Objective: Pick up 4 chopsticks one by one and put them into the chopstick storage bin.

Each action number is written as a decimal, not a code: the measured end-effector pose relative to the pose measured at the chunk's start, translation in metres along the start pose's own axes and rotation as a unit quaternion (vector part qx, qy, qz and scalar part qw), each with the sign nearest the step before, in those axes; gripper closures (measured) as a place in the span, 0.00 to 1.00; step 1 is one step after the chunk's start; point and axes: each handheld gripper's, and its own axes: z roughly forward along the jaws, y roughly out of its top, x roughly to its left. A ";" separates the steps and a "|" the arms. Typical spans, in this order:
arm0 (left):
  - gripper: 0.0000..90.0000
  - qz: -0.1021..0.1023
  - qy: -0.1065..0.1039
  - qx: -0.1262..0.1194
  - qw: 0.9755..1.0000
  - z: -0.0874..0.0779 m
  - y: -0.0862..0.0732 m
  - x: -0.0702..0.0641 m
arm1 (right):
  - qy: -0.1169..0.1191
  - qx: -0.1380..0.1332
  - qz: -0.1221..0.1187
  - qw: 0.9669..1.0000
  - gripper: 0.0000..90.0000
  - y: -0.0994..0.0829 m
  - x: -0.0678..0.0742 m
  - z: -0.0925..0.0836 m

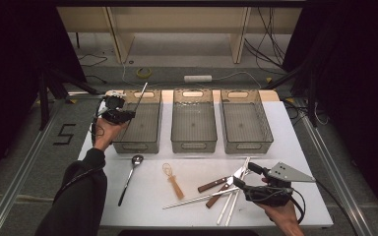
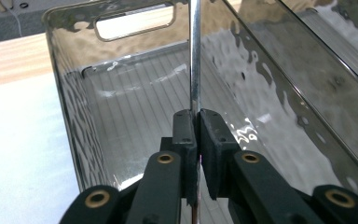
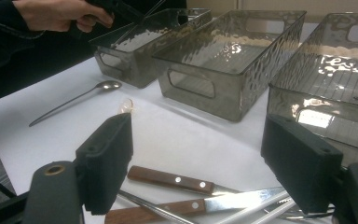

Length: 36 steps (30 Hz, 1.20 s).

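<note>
Jaws of your left gripper (image 2: 196,140) pinched a metal rod (image 2: 195,56) above the left bin (image 2: 70,116); your right gripper (image 3: 198,163) gaped over knives (image 3: 177,179).

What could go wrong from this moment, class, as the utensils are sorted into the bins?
1. The left gripper pinches a thin metal rod by a short stretch over the left bin; the smooth rod might slip or swing against the bin's wall.
2. The right gripper hangs open over crossed knives and chopsticks; closing there might catch two pieces at once.
</note>
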 end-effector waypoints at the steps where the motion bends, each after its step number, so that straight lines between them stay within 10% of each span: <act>1: 0.90 0.001 0.001 0.003 1.000 0.000 0.000 -0.001 | 0.000 -0.001 0.001 1.000 0.29 0.000 0.000 0.000; 16: 0.45 0.020 -0.071 0.019 0.997 -0.037 -0.016 -0.041 | -0.001 -0.005 0.002 1.000 0.29 0.001 -0.001 -0.002; 36: 0.27 0.096 -0.147 0.009 0.984 -0.072 -0.030 -0.103 | 0.000 0.001 -0.004 1.000 0.29 0.000 0.001 -0.001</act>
